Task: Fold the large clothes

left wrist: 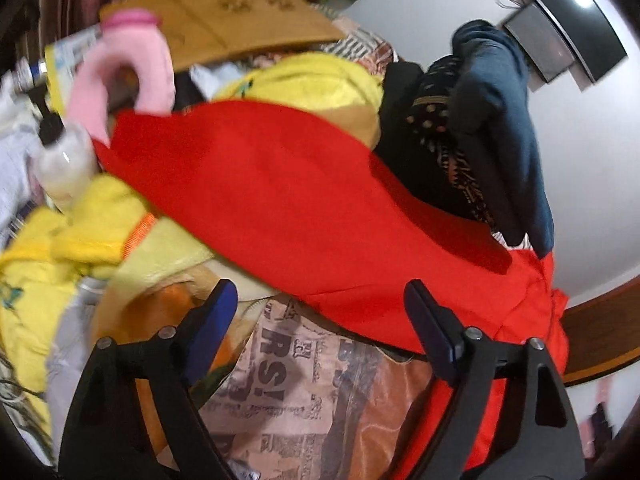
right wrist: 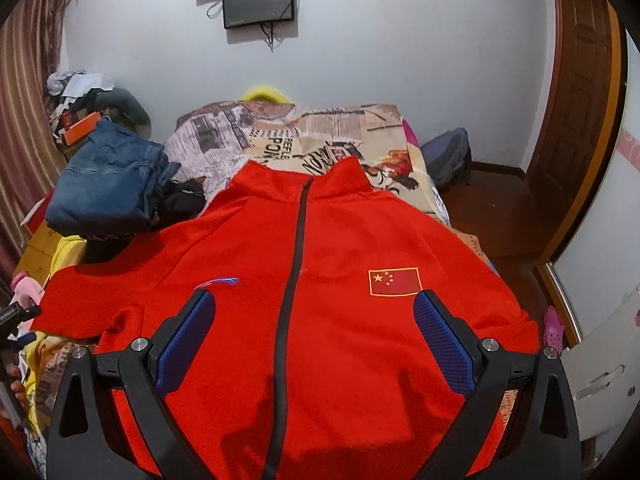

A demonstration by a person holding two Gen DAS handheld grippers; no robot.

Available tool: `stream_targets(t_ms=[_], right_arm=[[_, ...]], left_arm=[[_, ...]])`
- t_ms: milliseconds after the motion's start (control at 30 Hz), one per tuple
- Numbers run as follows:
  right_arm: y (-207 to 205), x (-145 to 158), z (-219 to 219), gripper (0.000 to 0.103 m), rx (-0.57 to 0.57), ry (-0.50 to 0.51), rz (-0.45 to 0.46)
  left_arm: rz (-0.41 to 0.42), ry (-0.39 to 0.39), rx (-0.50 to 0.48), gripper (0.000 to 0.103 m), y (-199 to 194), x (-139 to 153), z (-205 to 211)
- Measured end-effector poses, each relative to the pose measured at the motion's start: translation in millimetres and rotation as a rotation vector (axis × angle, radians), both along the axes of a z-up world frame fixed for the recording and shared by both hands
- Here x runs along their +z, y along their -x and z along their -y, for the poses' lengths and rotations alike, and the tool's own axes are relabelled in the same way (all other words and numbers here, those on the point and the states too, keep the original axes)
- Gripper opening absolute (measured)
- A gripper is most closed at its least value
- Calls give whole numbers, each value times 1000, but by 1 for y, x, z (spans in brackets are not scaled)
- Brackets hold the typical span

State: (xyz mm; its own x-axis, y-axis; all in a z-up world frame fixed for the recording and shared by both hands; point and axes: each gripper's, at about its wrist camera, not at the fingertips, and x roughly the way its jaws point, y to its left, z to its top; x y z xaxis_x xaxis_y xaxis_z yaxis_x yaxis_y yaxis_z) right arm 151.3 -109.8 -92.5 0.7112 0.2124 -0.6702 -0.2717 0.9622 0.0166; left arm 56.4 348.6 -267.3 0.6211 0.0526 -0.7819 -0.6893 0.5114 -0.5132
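A large red zip-up jacket [right wrist: 320, 280] lies front-up on the bed, collar away from me, with a black zipper down the middle and a flag patch on the chest. My right gripper [right wrist: 314, 334] is open and empty, hovering over the jacket's lower chest. In the left wrist view one red sleeve [left wrist: 280, 200] stretches across the clothes pile. My left gripper [left wrist: 320, 320] is open and empty, just short of the sleeve's lower edge, above the newspaper-print bedsheet [left wrist: 300, 392].
Folded blue jeans [right wrist: 108, 188] and dark clothes sit left of the jacket. Yellow garments [left wrist: 304, 80], a pink item [left wrist: 124, 76], a white bottle [left wrist: 64, 164] and a cardboard box [left wrist: 224, 20] crowd the left side. A wooden door [right wrist: 580, 120] stands at right.
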Motion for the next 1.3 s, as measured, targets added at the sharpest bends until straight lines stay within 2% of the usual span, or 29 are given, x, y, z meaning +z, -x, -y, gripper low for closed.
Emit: stream_targets(t_ms=[167, 233, 400, 467, 567, 633, 700, 867, 1167, 1300], right_arm=[[-7, -4, -3, 99, -9, 9, -16], [-7, -5, -2, 99, -13, 16, -21], [-12, -8, -3, 99, -23, 16, -39], [-12, -8, -3, 99, -25, 17, -42], [-12, -6, -2, 99, -24, 16, -40], [-10, -5, -2, 99, -24, 10, -33], [-8, -4, 0, 99, -25, 2, -30], [-4, 0, 5, 99, -26, 0, -20], [-2, 2, 18, 99, -48, -8, -6], [-5, 2, 26, 99, -51, -7, 4]], left_arm=[[15, 104, 76, 78, 3, -27, -24], [26, 138, 113, 72, 5, -38, -31], [7, 122, 141, 58, 3, -45, -38], [-22, 74, 150, 51, -1, -41, -37], [-72, -50, 162, 37, -5, -26, -28], [-105, -129, 147, 19, -13, -16, -20], [-121, -188, 121, 6, -22, -7, -14], [-88, -310, 47, 3, -41, 28, 3], [115, -478, -136, 2, -72, 126, 59], [217, -507, -211, 2, -86, 160, 86]])
